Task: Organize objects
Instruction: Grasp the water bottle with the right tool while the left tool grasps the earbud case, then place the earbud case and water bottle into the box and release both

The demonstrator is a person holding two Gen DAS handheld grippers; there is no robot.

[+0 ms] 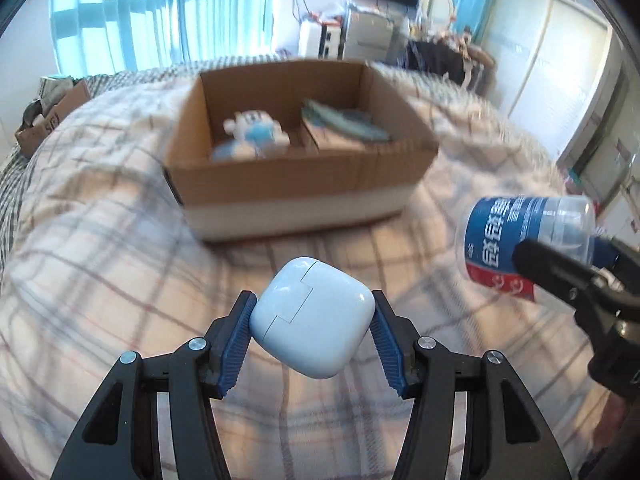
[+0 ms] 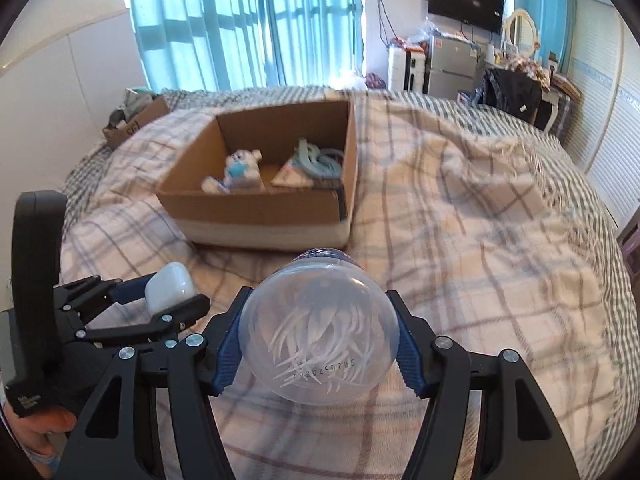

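The left gripper (image 1: 314, 322) is clamped on a smooth pale-blue rounded plastic earbud case (image 1: 312, 316), with one ribbed blue pad on each side of its body. The case is held tilted above the plaid blanket (image 1: 100, 272). It is probably light and rigid. Its glossy shell looks slippery, so the hold should stay across the widest flat faces, clear of the lid seam.

The right gripper (image 2: 318, 344) is clamped on a clear round plastic jar with a blue label (image 2: 320, 332), which contains thin white sticks, possibly floss picks. The jar lies on its side between the fingers, base toward the camera. It is probably light. Its thin wall may flex under pressure, so grip force should be moderate and applied at mid-body.

Beyond both grippers, an open brown cardboard box (image 1: 296, 176) rests on the blanket. It contains a white-and-blue plush toy (image 1: 256, 130) and a smaller carton with teal items (image 1: 344, 124).
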